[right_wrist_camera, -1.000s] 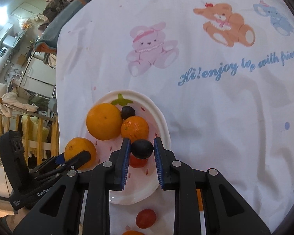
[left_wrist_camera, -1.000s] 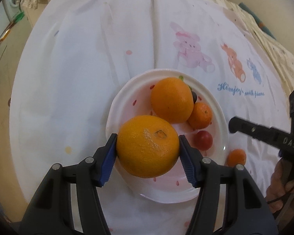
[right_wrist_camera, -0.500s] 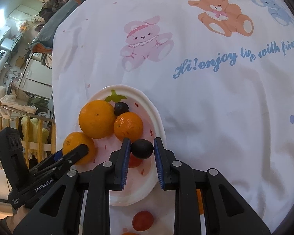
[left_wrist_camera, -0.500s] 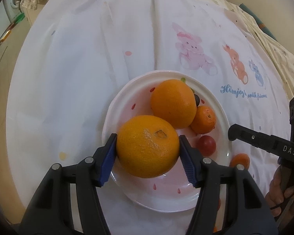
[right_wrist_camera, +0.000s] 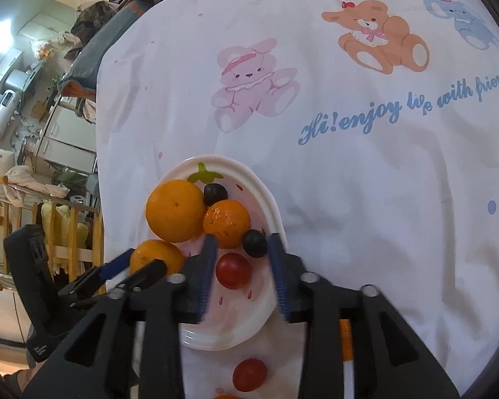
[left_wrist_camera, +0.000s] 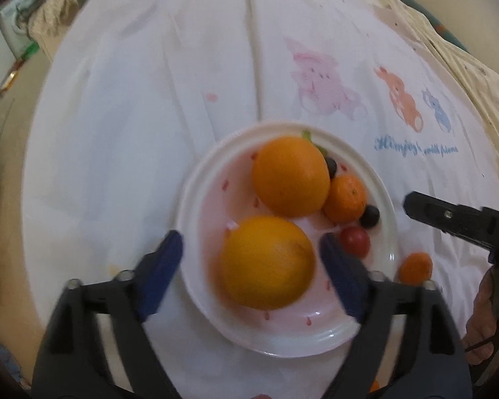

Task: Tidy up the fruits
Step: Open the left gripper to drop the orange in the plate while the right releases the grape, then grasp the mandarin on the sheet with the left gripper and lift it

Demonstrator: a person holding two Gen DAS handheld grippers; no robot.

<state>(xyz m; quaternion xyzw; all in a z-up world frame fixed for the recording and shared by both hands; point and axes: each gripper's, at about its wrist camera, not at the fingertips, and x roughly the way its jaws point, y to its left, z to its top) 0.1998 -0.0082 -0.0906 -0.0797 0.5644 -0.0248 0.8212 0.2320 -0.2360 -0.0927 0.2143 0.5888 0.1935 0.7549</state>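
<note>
A white and pink plate (left_wrist_camera: pixel 196 199) (right_wrist_camera: pixel 266 312) on the cloth holds two big oranges, a mandarin (left_wrist_camera: pixel 345 197) (right_wrist_camera: pixel 227 222), two dark grapes and a cherry tomato (left_wrist_camera: pixel 355 240) (right_wrist_camera: pixel 233 270). My left gripper (left_wrist_camera: pixel 252 262) is open, its blue pads apart from the near orange (left_wrist_camera: pixel 267 262), which lies on the plate. My right gripper (right_wrist_camera: pixel 241 259) is open over the plate; a dark grape (right_wrist_camera: pixel 254 238) (left_wrist_camera: pixel 369 216) lies free between its tips. The far orange (left_wrist_camera: pixel 291 176) (right_wrist_camera: pixel 175 211) and the other grape (right_wrist_camera: pixel 215 194) sit behind.
A small orange fruit (left_wrist_camera: pixel 415 267) lies on the cloth right of the plate. Another cherry tomato (right_wrist_camera: pixel 249 374) lies on the cloth below the plate. The white cloth with bear prints (right_wrist_camera: pixel 252 83) covers the table. Household clutter (right_wrist_camera: pixel 33 99) stands beyond the left edge.
Both grippers have opened. The orange has left the left gripper and now lies on the plate. The dark grape has left the right gripper and lies on the plate beside the mandarin.
</note>
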